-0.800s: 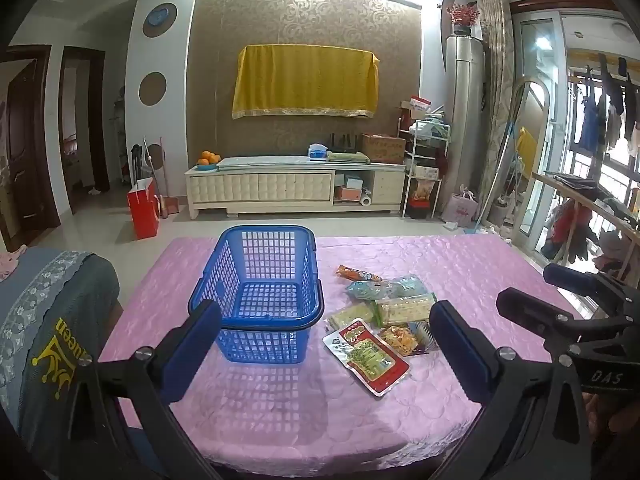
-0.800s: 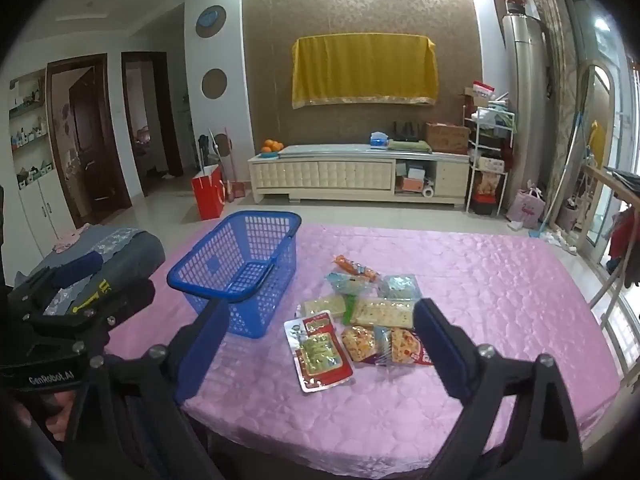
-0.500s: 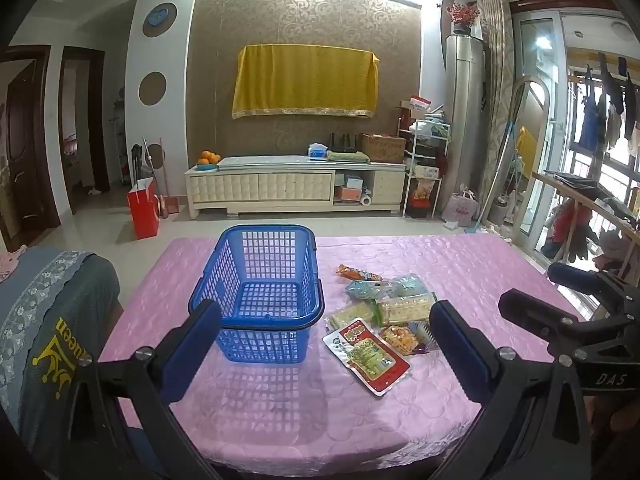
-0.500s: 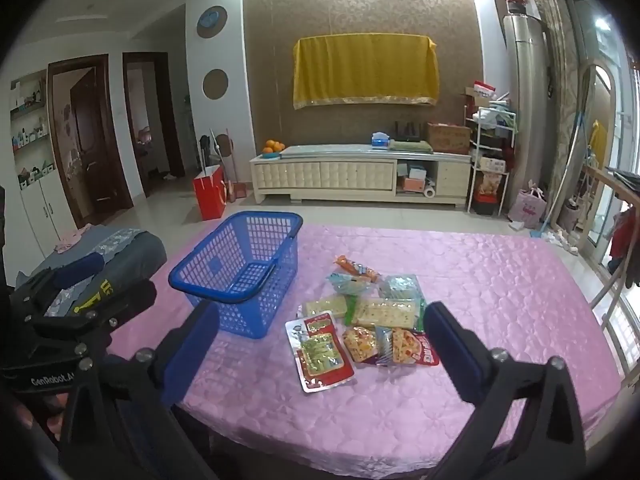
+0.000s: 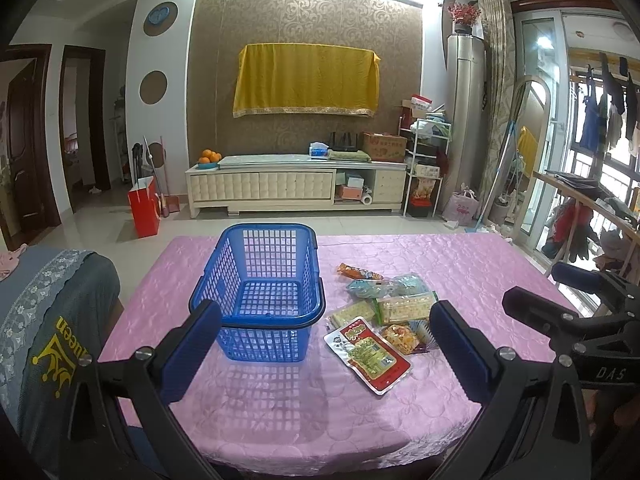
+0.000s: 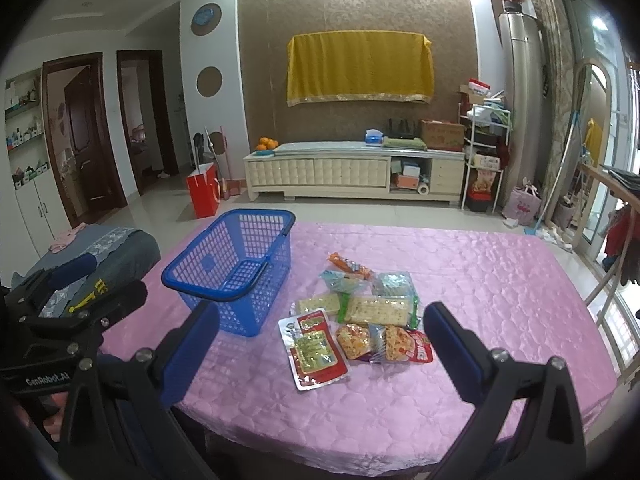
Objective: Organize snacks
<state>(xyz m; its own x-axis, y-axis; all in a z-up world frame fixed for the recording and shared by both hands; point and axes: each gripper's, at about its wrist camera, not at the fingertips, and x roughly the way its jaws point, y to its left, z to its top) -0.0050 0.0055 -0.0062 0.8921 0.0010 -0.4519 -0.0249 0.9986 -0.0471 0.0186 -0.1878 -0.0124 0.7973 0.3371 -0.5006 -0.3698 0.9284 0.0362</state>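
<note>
Right now I hold both grippers above the near edge of the pink quilted tablecloth (image 5: 460, 264), angled slightly down. My left gripper (image 5: 326, 350) has its jaws spread wide with nothing between them; my right gripper (image 6: 322, 354) is likewise wide apart and empty. An empty blue plastic mesh basket (image 5: 260, 292) sits on the cloth, and just beside it to the right lies a cluster of snack packets (image 6: 360, 312), the red-edged pouch (image 6: 316, 348) nearest me.
</note>
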